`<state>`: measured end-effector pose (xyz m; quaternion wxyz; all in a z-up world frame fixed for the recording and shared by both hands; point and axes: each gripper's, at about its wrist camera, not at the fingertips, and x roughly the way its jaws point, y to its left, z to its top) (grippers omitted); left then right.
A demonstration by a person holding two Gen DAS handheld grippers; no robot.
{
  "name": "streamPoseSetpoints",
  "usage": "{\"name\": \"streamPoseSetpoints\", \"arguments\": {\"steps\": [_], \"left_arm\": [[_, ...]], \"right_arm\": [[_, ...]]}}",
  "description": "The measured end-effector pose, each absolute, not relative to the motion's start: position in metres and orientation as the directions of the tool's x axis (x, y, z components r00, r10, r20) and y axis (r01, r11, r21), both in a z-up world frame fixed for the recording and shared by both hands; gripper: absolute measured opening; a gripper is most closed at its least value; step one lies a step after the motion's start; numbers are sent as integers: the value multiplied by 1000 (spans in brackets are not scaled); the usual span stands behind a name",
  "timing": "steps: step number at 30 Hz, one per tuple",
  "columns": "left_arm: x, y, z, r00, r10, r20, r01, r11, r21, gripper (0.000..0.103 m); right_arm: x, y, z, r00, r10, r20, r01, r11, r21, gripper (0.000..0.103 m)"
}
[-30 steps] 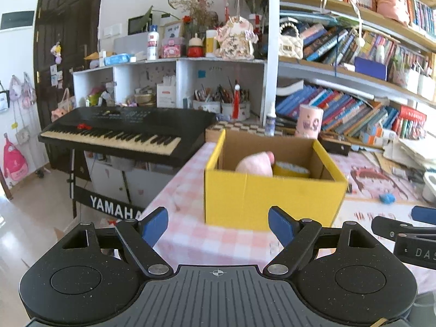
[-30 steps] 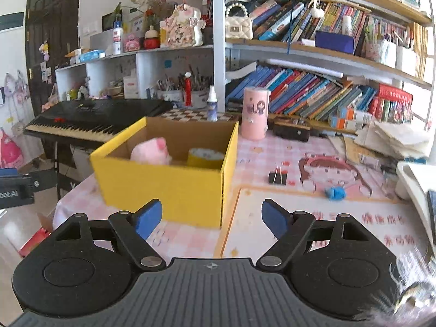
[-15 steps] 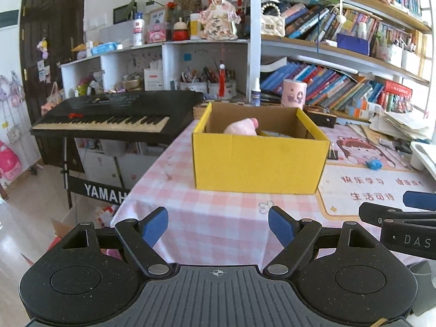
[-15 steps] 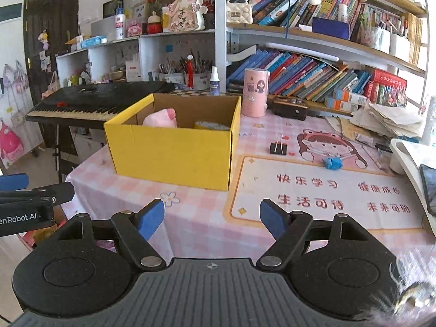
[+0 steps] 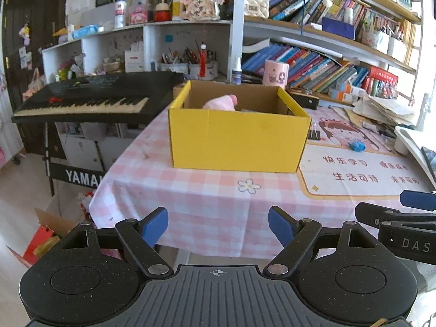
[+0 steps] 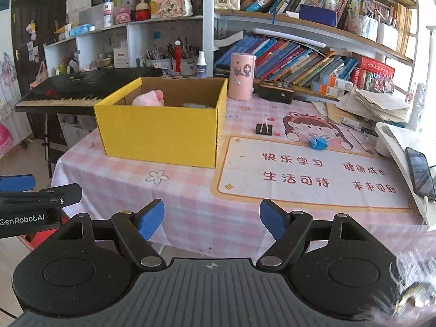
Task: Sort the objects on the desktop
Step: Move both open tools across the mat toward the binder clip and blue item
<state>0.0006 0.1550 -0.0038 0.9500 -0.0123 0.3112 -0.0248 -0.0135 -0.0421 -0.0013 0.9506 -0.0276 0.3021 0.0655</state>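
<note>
We see only the top of the pink toy (image 5: 220, 102) above the yellow box (image 5: 237, 141) wall; a grey thing (image 6: 196, 105) beside it stays unidentifiable, and book titles (image 6: 294, 60) behind the box are unreadable.

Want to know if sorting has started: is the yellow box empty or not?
Not empty. The yellow box is open-topped, and a pink soft item shows above its rim; something else lies beside it, too hidden to identify.

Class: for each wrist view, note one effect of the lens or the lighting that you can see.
Left wrist view: the fisheye lens bends the bookshelf boards into curves, and daylight washes out the right edge. Right wrist view: the same bending shows on the shelf post, and a blurred, out-of-focus smear sits in the bottom right corner, while the yellow box stays sharp.
</note>
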Motion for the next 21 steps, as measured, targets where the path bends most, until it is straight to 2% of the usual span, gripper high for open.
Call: {"name": "streamPoseSetpoints", "arguments": {"steps": [21], "left_arm": [[35, 117, -15, 760, -127, -638, 115, 992, -60, 83]], "right_arm": [[4, -74, -11, 783, 39, -621, -67, 998, -22, 77]]}}
